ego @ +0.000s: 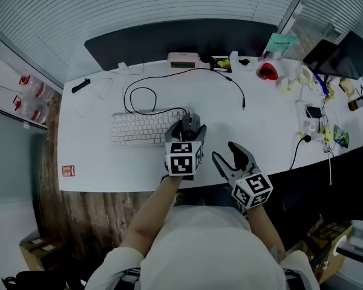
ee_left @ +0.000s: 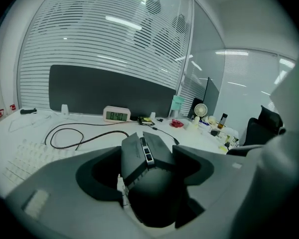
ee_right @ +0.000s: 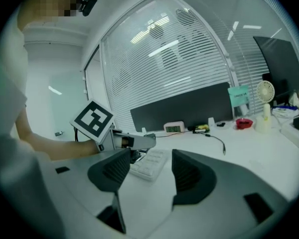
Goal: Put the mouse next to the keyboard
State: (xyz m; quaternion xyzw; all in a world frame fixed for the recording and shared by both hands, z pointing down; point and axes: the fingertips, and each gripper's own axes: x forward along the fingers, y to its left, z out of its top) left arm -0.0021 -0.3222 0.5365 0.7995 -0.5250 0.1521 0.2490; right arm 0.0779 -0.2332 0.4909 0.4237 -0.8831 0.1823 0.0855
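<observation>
The black mouse (ego: pixel 190 120) sits at the right end of the white keyboard (ego: pixel 142 127), on the white desk (ego: pixel 260 132). My left gripper (ego: pixel 190 129) is shut on it, one jaw on each side. In the left gripper view the mouse (ee_left: pixel 147 168) fills the space between the jaws, and the keyboard (ee_left: pixel 25 158) lies to its left. My right gripper (ego: pixel 225 151) hangs open and empty near the desk's front edge, to the right of the mouse. The right gripper view looks past the open right gripper (ee_right: pixel 150 158) to the left gripper (ee_right: pixel 134 142) and the keyboard (ee_right: pixel 149 164).
A black cable (ego: pixel 142 95) loops behind the keyboard. Along the back stand a clock (ego: pixel 183 59), a red bowl (ego: pixel 267 71) and a small fan (ego: pixel 304 74). A phone (ego: pixel 314 112) and clutter lie at the right end. A dark divider (ego: pixel 181 38) backs the desk.
</observation>
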